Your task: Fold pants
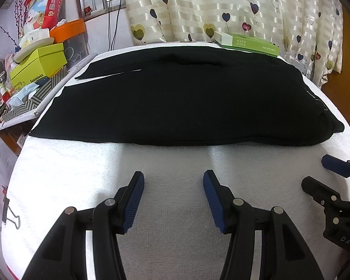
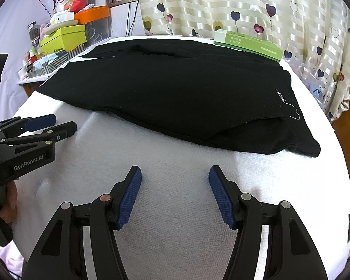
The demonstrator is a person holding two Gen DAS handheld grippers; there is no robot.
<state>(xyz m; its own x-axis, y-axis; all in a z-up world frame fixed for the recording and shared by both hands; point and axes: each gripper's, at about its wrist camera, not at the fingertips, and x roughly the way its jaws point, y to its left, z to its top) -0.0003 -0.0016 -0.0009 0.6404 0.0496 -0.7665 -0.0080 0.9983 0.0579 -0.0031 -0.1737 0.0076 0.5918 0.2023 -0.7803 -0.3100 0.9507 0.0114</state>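
Black pants (image 1: 186, 102) lie flat across the far half of a table covered with a white towel (image 1: 81, 163), legs to the left, waist with a small white logo at the right. The same pants (image 2: 175, 98) fill the middle of the right wrist view. My left gripper (image 1: 173, 177) hovers open over bare towel, just short of the pants' near edge, holding nothing. My right gripper (image 2: 175, 172) is likewise open and empty over the towel (image 2: 175, 210), near the waist end. Each gripper shows in the other's view: the right gripper (image 1: 315, 171) at the right edge, the left gripper (image 2: 65, 121) at the left.
A green box (image 1: 247, 43) sits at the table's far edge, touching the pants. A side shelf on the left holds a yellow-green box (image 1: 38, 66) and clutter. A heart-patterned curtain (image 1: 221, 7) hangs behind. A binder clip (image 1: 9, 214) grips the towel's left edge. A hand (image 2: 7, 200) holds the left gripper.
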